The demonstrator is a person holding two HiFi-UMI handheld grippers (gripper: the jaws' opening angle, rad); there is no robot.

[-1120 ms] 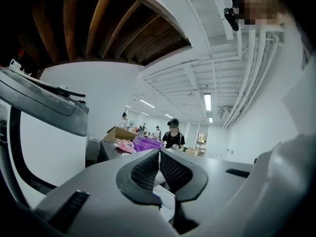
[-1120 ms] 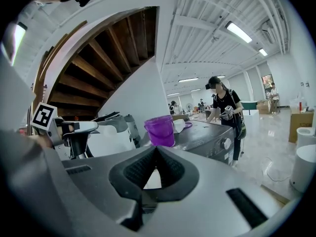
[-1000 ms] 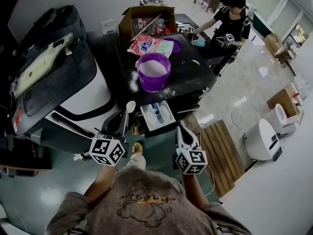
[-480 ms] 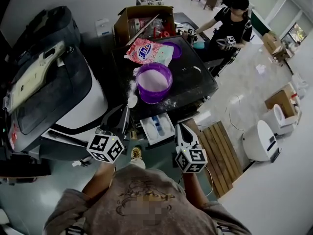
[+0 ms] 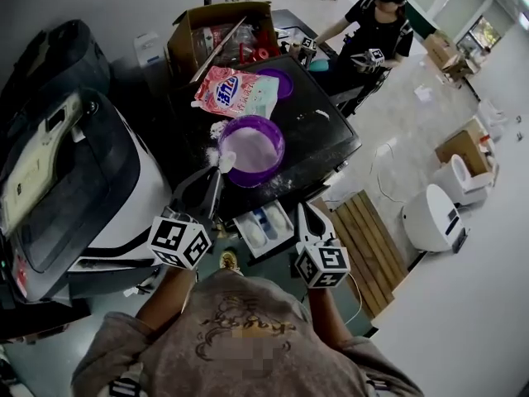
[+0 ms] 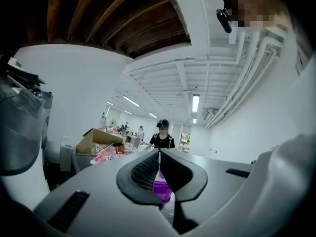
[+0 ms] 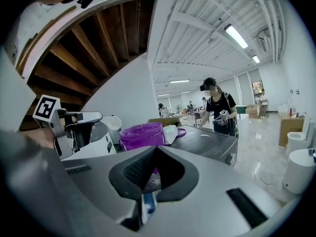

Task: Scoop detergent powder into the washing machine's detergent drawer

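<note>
Left gripper (image 5: 205, 193) has carried the scoop (image 5: 225, 162) up from near the drawer (image 5: 248, 236) to the tub's (image 5: 263, 174) left rim. Left fingers pinch the scoop handle. Right gripper (image 5: 306, 215) fingers are pressed together, empty, beside the open drawer. Powder (image 5: 250, 147) lies just ahead-right of the scoop bowl. Scoop's long axis points away from the person, toward the tub on the surface (image 5: 318, 135). Left is nearer.

Wore a grey-brown, short-sleeved T-shirt (image 5: 240, 337) with a dark line-drawn print. Had white cubes with black square markers on the left gripper (image 5: 215, 179) and right gripper (image 5: 304, 212).
</note>
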